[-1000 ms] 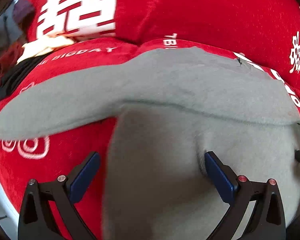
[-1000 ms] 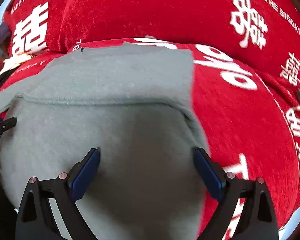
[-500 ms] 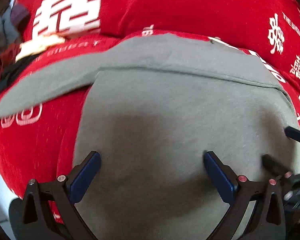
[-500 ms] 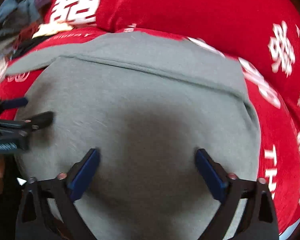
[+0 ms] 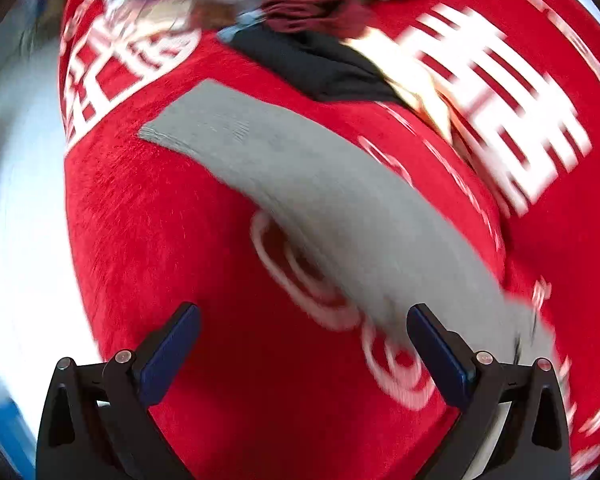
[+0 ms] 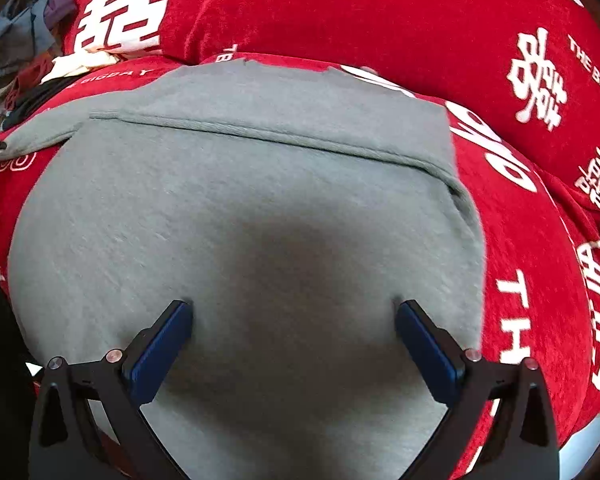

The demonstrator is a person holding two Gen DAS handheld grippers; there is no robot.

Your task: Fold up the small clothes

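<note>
Grey knit sweater [image 6: 260, 208], soft and fuzzy, lies spread flat on the red plush bedspread with white lettering [image 6: 540, 240], and that garment is our landmark. Start at the tongs: the right gripper [image 6: 294, 320] stands with its blue-padded jaws wide apart, tips resting on or just above the lower middle of the sweater's body, nothing pinched between them. It tilts steeply down at the cloth. Beyond those tips, a fold line crosses the sweater's upper part, with a flatter band of grey above it, so one fold looks to be in place.

Over to the left gripper [image 5: 304, 336]: jaws just as wide, nothing between them, only red bedspread below. Its right pad sits just beside the sweater's long grey sleeve [image 5: 320, 184], which runs away from the body, up and to the left in this view, to a ribbed cuff [image 5: 180, 128]. The picture is smeared, so this hand is on the move, angled down toward the bed.

Judging the step: the body is folded once, and the stray sleeve is the job in hand. The next move calls for the left jaws to settle over that sleeve, close on it near the cuff or midway along, and carry it back across the body while the right gripper pins the cloth steady.

Farther out, past the sleeve's far side, a jumbled pile of dark and maroon clothes [image 5: 320, 40] waits on the bedspread
</note>
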